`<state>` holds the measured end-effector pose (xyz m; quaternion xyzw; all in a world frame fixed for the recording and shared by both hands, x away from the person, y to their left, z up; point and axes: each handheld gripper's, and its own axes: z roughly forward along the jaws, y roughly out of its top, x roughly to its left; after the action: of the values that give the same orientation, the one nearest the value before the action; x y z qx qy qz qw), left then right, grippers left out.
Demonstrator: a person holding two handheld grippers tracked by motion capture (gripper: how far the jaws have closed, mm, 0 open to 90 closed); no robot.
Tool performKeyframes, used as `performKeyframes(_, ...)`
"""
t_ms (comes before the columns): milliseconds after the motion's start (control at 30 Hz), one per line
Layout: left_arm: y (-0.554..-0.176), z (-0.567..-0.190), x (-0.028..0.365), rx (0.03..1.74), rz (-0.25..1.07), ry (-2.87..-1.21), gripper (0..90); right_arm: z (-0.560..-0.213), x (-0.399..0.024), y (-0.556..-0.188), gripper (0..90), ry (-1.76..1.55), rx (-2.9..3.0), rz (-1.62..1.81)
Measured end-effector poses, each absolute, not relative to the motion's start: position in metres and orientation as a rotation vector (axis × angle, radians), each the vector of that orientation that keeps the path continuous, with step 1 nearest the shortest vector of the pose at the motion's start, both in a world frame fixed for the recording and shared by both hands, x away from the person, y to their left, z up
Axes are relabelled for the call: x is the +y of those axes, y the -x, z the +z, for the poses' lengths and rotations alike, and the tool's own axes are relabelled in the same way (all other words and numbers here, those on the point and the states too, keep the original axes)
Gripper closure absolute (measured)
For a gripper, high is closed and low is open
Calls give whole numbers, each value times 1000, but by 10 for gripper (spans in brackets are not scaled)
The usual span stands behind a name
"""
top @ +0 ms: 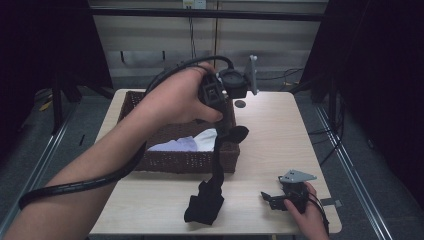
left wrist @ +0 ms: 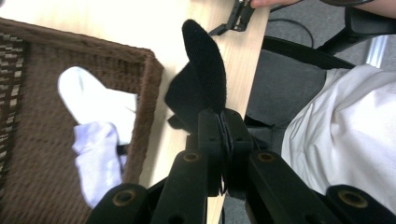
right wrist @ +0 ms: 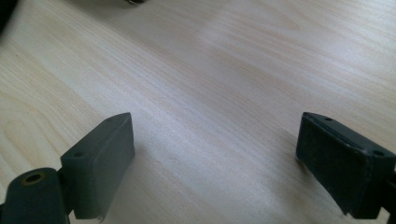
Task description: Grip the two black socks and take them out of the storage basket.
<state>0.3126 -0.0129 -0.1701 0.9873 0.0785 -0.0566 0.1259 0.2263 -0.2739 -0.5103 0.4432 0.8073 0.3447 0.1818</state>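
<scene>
Right claw (top: 267, 196) idle at 5 o'clock on the bench (top: 280, 135), jaws wide, empty. Left claw (top: 222, 131) pinches black sock (top: 212, 182) above wicker basket's (top: 150, 162) near rim; toe drags on bench. Risk: dangling sock snags the rim and slips free.

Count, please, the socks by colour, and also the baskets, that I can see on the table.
Black sock, clamped in the left gripper and hanging to the table: 1
White sock, in the basket: 1
Pale lilac sock, in the basket beside the white one: 1
Brown wicker basket: 1
Total: 4 things, 3 of them socks.
</scene>
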Motion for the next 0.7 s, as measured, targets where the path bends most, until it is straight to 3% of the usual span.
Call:
performKeyframes(500,-316,-272,-9,254,-258,-2924,877,-510,-274,-226,110,-1253,2275,976)
performKeyframes(700,-319,-296,0,301,-288,-2944,877,-510,-274,-226,110,-1253,2275,978)
